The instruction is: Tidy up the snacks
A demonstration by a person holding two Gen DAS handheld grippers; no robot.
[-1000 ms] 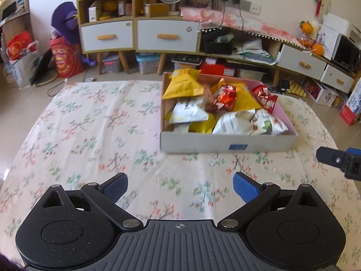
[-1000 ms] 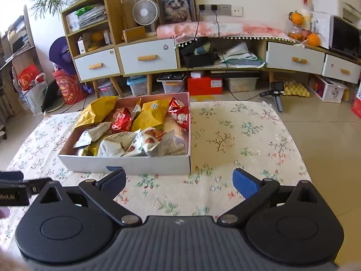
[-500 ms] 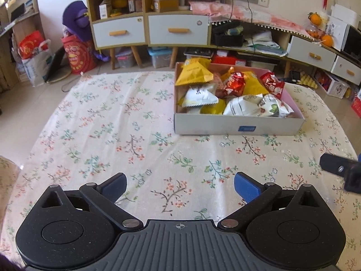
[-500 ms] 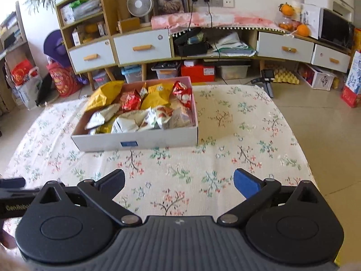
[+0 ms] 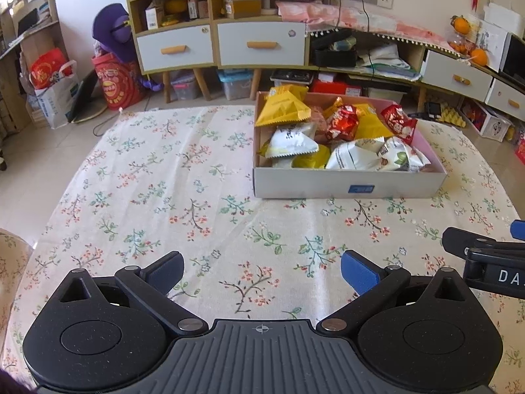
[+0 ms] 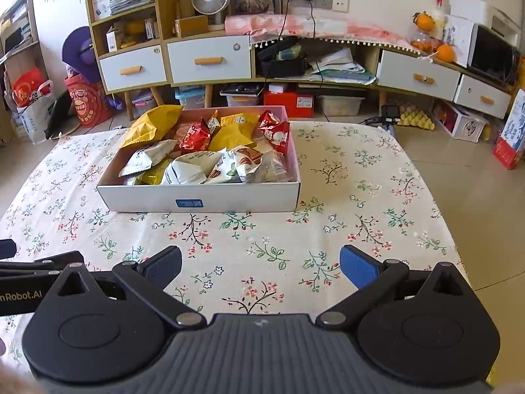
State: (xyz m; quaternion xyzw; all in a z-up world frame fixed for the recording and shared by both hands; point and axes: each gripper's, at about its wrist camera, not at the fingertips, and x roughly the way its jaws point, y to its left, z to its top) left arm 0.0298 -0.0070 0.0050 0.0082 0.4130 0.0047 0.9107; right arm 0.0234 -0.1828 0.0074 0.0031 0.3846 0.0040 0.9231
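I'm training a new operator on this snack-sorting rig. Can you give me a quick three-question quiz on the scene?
1. True or false: both the left tool and the right tool are open and empty.
2. Where are the snack packets? A) scattered on the cloth B) in the white cardboard box C) on the floor
3. What covers the table?

Key: 1 true; 2 B; 3 a floral-print tablecloth.

Each camera sits just behind its own claw, looking forward and down across the table (image 5: 137, 177) toward the cabinets. Both views share the snack box (image 5: 344, 188), ahead and right of the left claw (image 5: 262, 271), ahead and left of the right claw (image 6: 261, 267).
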